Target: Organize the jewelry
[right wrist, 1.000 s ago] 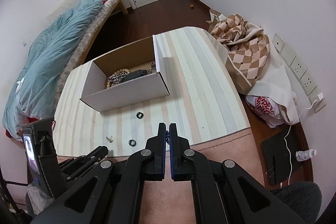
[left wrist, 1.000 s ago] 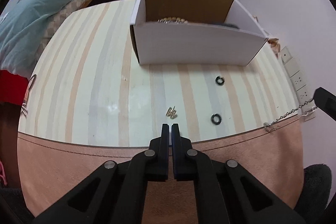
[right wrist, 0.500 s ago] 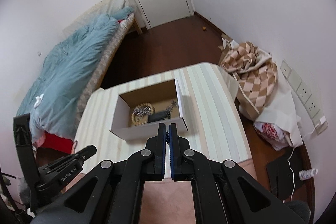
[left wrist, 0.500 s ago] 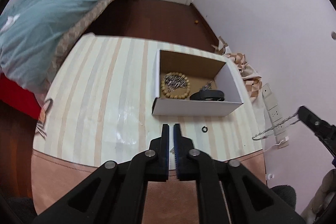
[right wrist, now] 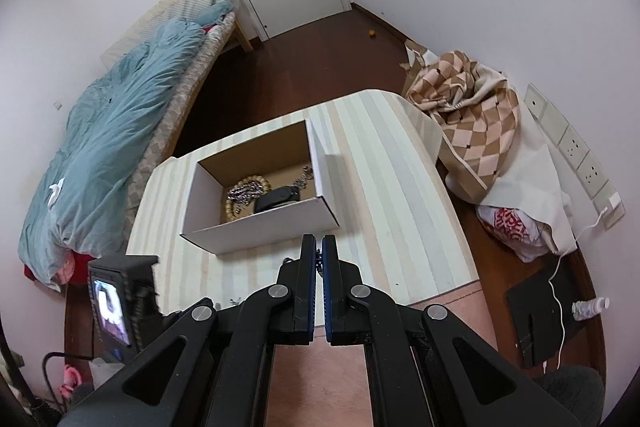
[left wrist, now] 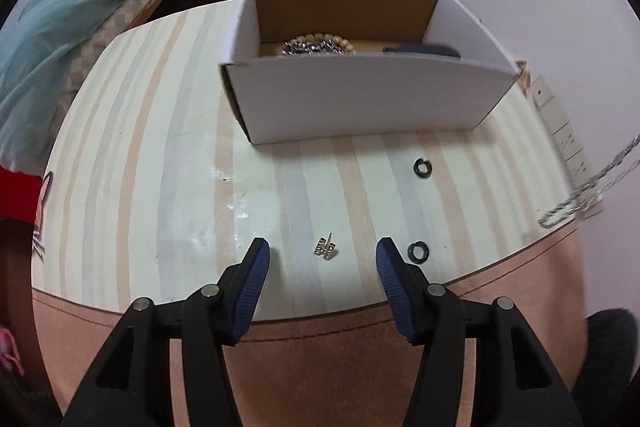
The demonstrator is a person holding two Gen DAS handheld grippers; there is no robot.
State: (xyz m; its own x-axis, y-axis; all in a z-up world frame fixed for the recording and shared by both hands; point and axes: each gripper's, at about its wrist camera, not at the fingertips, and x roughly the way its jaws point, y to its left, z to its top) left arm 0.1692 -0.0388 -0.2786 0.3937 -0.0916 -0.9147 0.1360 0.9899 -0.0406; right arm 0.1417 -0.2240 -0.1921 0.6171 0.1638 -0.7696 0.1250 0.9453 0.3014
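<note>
My left gripper [left wrist: 322, 249] is open, low over the striped table, with a small gold earring [left wrist: 326, 248] between its fingertips. Two black rings [left wrist: 418, 251] [left wrist: 423, 167] lie to the right of it. An open white box [left wrist: 360, 95] behind them holds a bead bracelet [left wrist: 320, 43] and a dark band [left wrist: 420, 50]. My right gripper [right wrist: 318, 247] is shut on a silver chain [right wrist: 319, 263], held high above the table in front of the box [right wrist: 260, 227]. The chain also hangs at the right edge of the left wrist view [left wrist: 588, 187].
The table [left wrist: 160, 147] has a pink front border. A bed with a blue duvet [right wrist: 112, 131] stands to the left. A checked blanket [right wrist: 476, 123] and bags lie on the floor to the right. Wall sockets [right wrist: 576, 155] are on the right wall.
My left gripper has come down to the table and opened around the earring. My right gripper has stayed shut on the chain, high above the table.
</note>
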